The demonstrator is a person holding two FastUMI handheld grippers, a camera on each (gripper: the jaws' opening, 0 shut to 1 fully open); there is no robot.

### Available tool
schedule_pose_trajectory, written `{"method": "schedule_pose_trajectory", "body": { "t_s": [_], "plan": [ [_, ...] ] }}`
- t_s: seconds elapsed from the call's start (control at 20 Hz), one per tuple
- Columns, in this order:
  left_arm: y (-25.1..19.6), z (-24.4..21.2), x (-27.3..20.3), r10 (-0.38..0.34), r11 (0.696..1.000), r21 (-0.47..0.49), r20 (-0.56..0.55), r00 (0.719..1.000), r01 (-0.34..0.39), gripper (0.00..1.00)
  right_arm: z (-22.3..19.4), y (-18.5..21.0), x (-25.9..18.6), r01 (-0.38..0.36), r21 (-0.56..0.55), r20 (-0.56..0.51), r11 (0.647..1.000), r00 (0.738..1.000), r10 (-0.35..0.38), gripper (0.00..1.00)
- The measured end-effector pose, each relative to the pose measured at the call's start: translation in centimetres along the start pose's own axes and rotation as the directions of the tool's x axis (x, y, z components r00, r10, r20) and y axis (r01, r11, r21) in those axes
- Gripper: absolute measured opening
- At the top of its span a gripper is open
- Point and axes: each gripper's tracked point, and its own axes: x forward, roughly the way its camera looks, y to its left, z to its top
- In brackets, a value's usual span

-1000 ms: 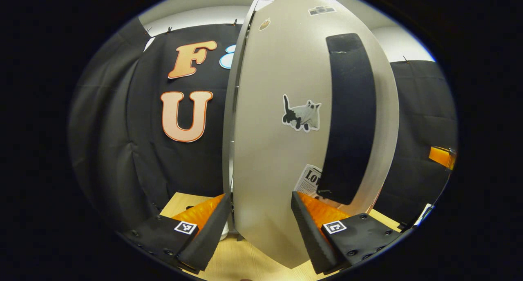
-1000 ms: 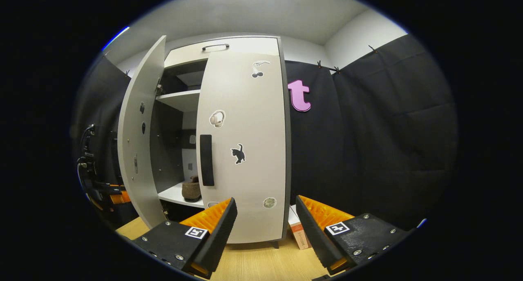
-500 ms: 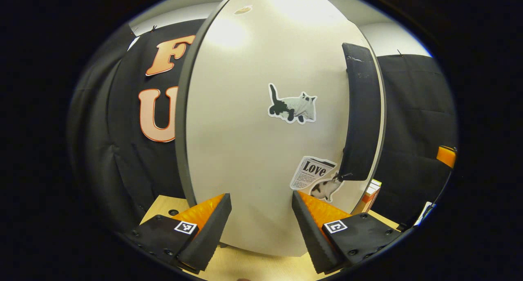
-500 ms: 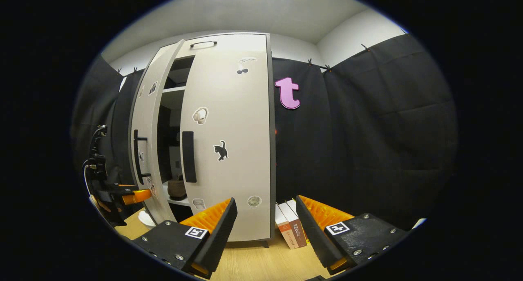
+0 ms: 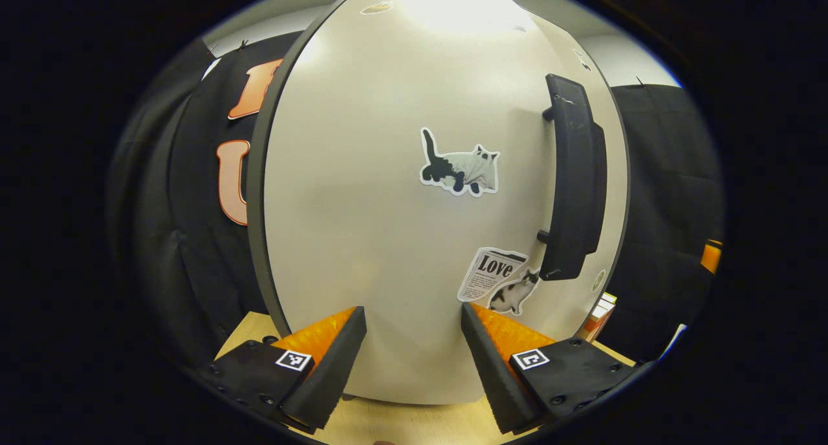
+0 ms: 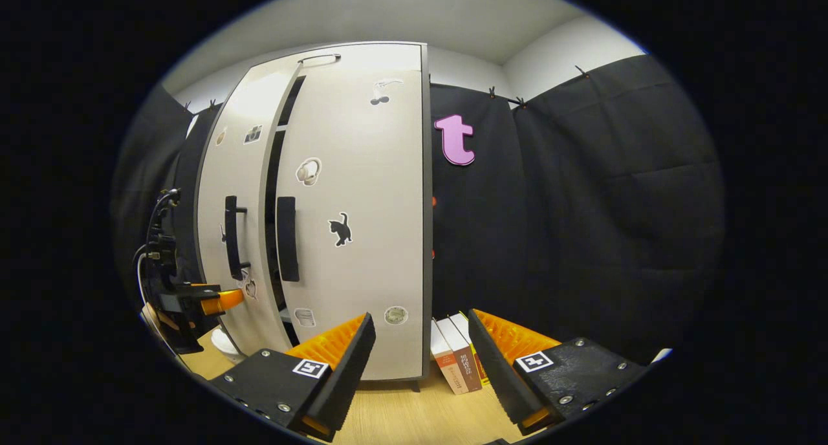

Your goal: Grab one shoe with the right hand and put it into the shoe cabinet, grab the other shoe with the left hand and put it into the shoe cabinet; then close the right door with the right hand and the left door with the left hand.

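The pale shoe cabinet [image 6: 362,57] stands against the black wall. Its right door [image 6: 369,264] lies flush shut. Its left door [image 6: 213,193] is almost shut, with a narrow dark gap left between the two doors. In the left gripper view the left door [image 5: 362,193] is very close, with a cat sticker and its black handle [image 5: 572,180] at the right. My left gripper [image 5: 414,354] is open, its fingertips right at the door's face. My right gripper [image 6: 420,361] hangs open in front of the cabinet's right side, apart from it. The left gripper [image 6: 226,299] shows low by the left door.
A few books [image 6: 456,361] lean against the cabinet's right side on the wooden floor [image 6: 401,412]. Black cloth walls close in the booth on both sides. A small white object [image 6: 226,345] lies on the floor near the left door's foot.
The left door has swung from wide open to nearly shut with my left gripper against it. The shelves and the shoe inside are now hidden. The right gripper barely moved.
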Motion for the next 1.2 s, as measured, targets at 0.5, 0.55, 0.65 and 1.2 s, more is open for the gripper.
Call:
{"method": "schedule_pose_trajectory", "body": {
  "t_s": [0.5,0.55,0.65,1.2],
  "plan": [
    [1.5,4.2,-3.1,0.085,0.996,0.020,-0.013,0.996,-0.085,0.97,1.7,2.8,3.9,-0.105,0.010,0.001,0.994,0.994,0.105,0.90],
    [2.1,5.5,-4.2,0.097,0.995,0.023,0.003,0.995,-0.097,0.95,2.1,3.0,4.1,-0.114,0.007,0.005,0.994,0.994,0.114,0.90],
    [3.2,8.2,-6.4,0.112,0.994,0.013,0.040,0.993,-0.112,0.97,3.0,3.3,4.3,-0.130,0.005,0.011,0.991,0.991,0.130,0.90],
    [13.4,15.1,-19.6,0.261,0.964,0.006,0.150,0.954,-0.265,0.96,9.0,3.6,2.7,-0.162,-0.060,0.064,0.985,0.984,0.166,0.90]
  ]
}}
